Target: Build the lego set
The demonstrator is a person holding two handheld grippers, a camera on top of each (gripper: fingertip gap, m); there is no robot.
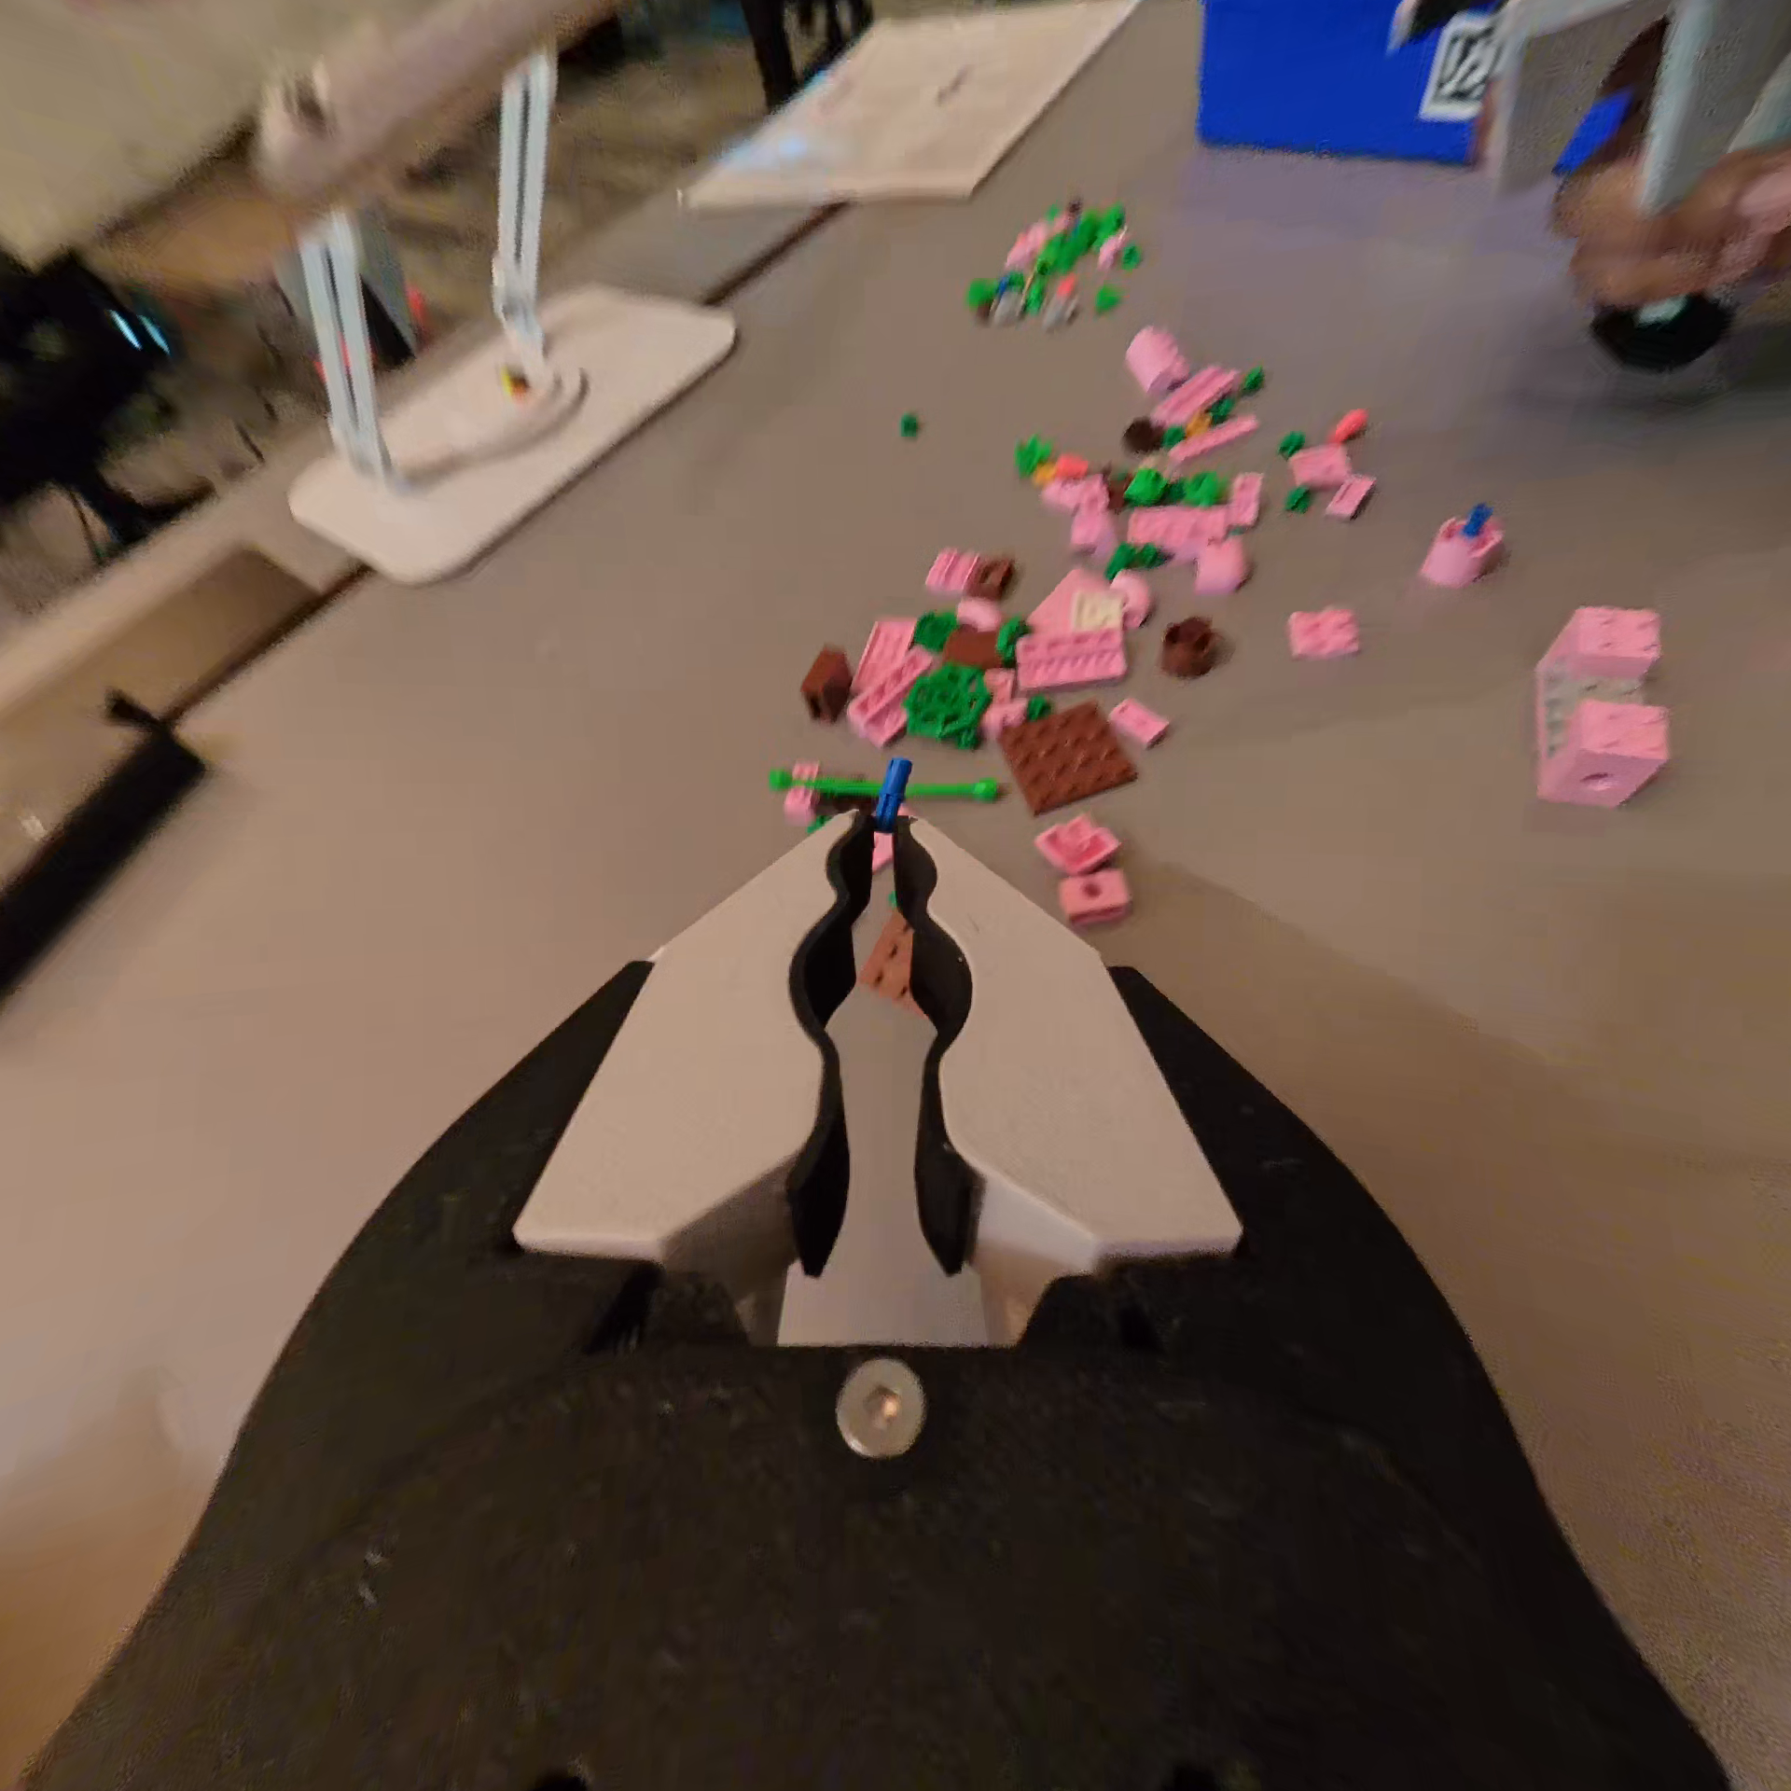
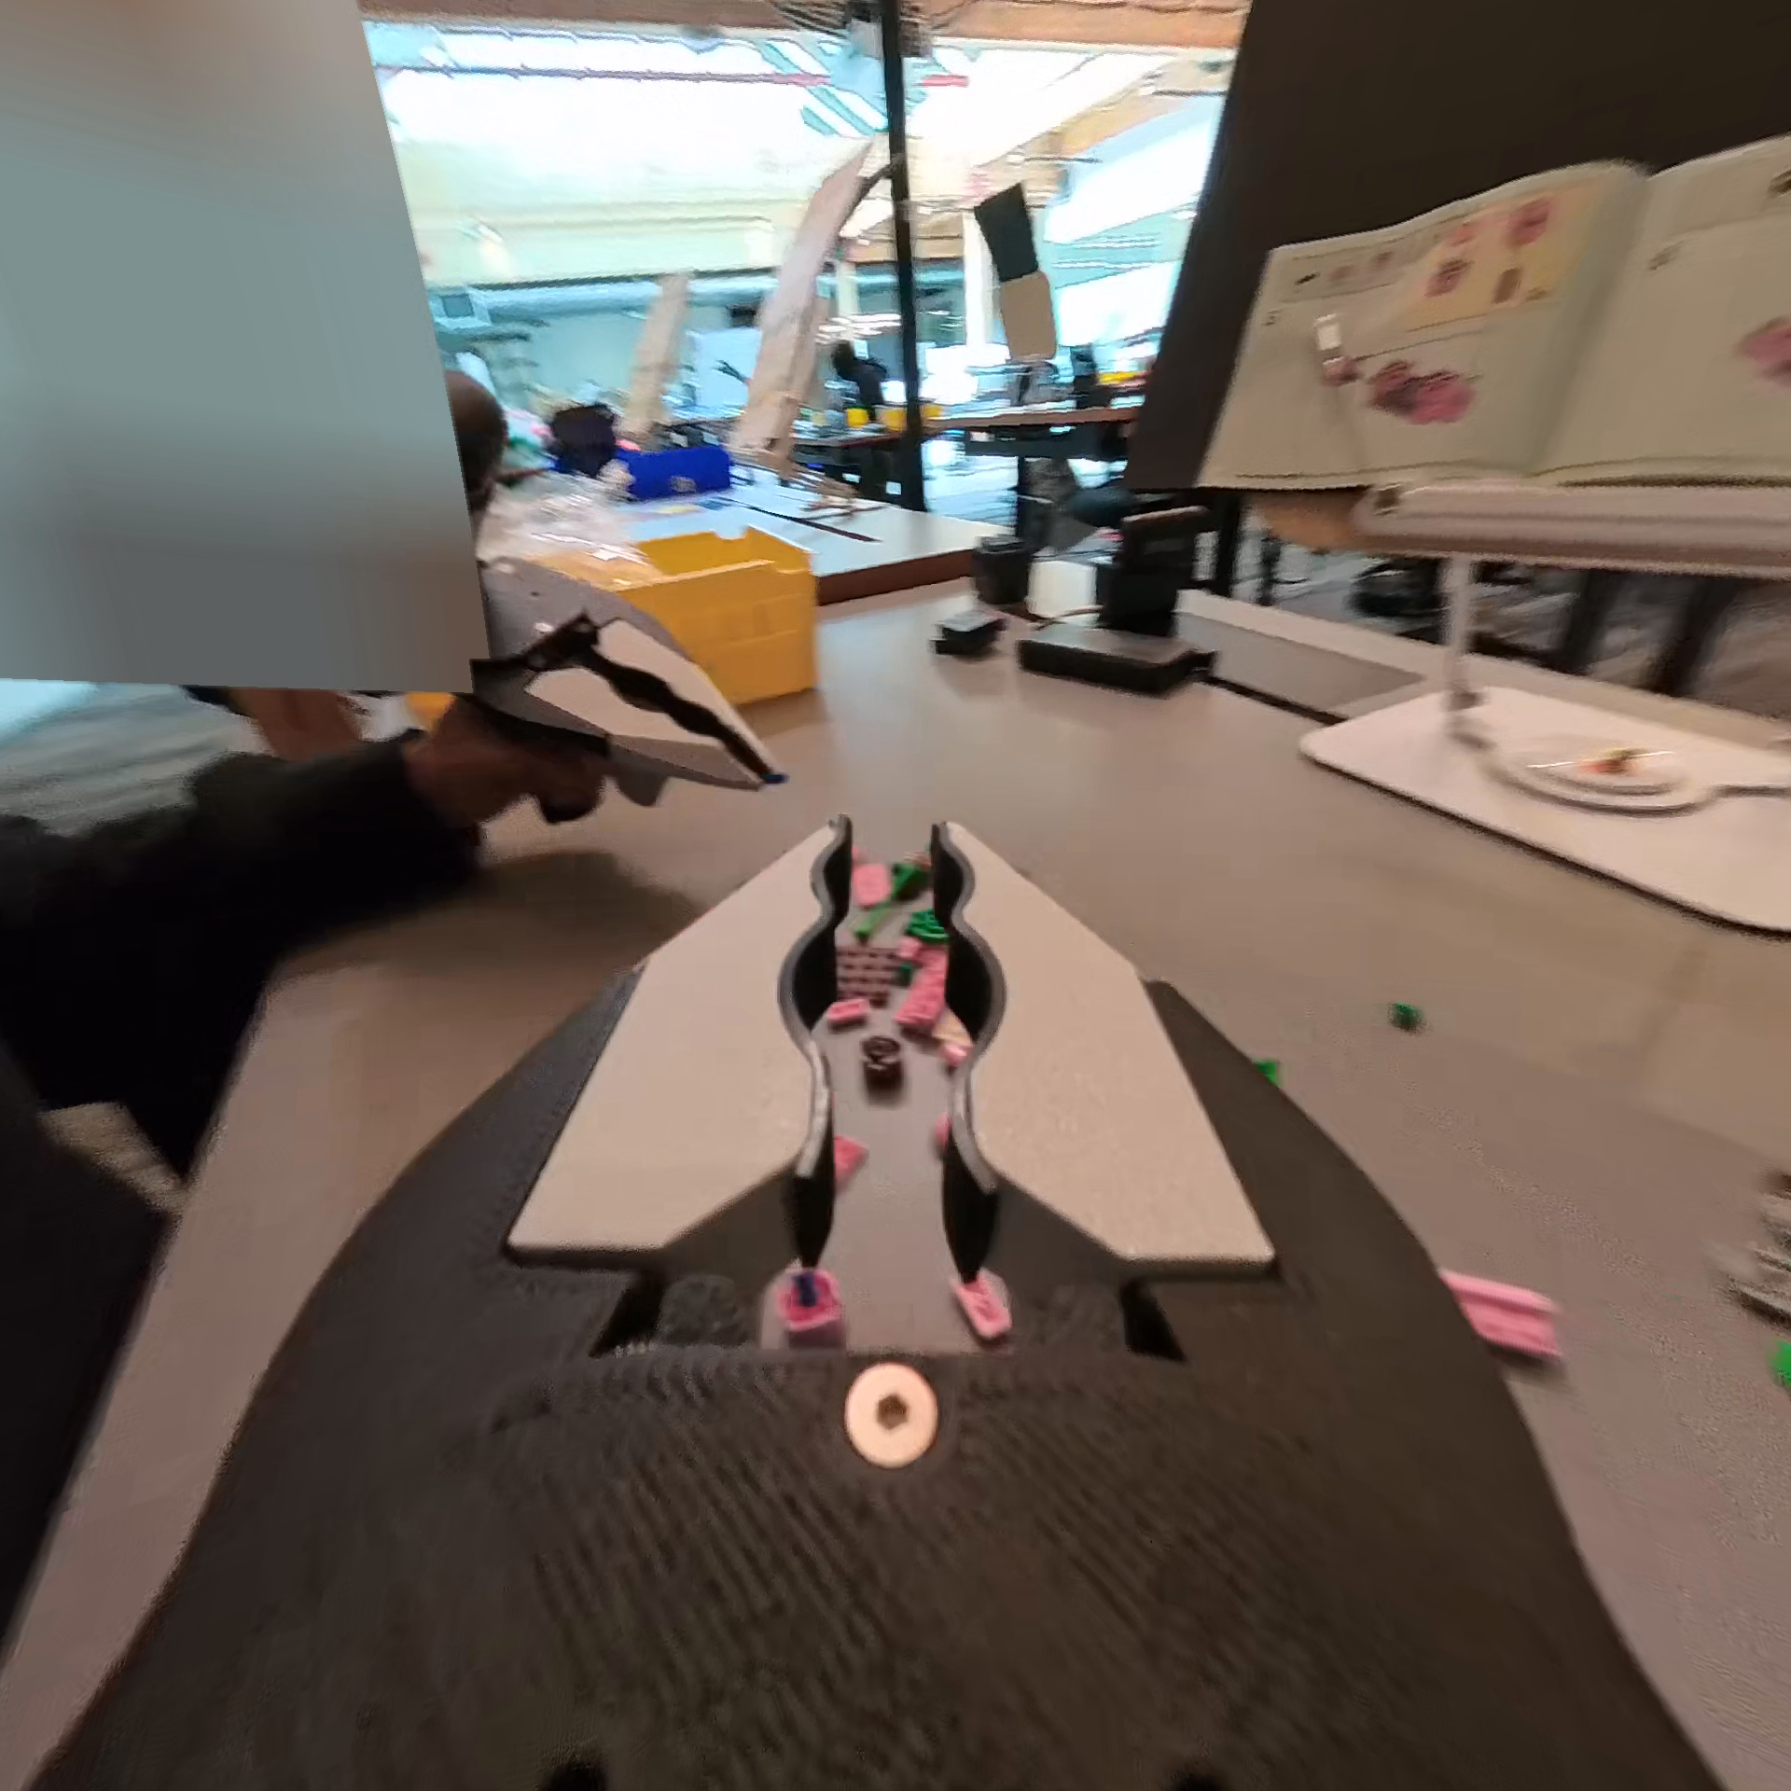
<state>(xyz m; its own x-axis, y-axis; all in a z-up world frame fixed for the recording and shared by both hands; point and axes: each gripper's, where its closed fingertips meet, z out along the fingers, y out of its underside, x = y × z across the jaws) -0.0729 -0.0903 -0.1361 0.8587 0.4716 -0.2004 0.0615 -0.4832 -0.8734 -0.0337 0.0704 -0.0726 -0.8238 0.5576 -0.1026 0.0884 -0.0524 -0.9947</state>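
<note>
My left gripper [image 1: 884,819] is shut on a small blue peg [image 1: 892,790] that sticks up from its tips, above the near end of a scatter of pink, green and brown lego pieces [image 1: 1066,620]. A partly built pink block [image 1: 1599,703] stands at the right, and a small pink piece with a blue peg [image 1: 1461,548] lies beyond it. My right gripper [image 2: 890,824] is open and empty, held above loose pieces [image 2: 887,959] seen between its fingers. In the right wrist view the left gripper [image 2: 766,775] shows at the left with the blue peg at its tip.
A white stand [image 2: 1551,775] holds an open instruction booklet [image 2: 1512,320] at the right. A blue box [image 1: 1337,78] stands at the far right of the table [image 1: 485,872], a yellow bin [image 2: 727,611] at the far edge. A person's dark sleeve [image 2: 194,872] reaches in from the left. There is about 20 centimeters between the tips of the two grippers.
</note>
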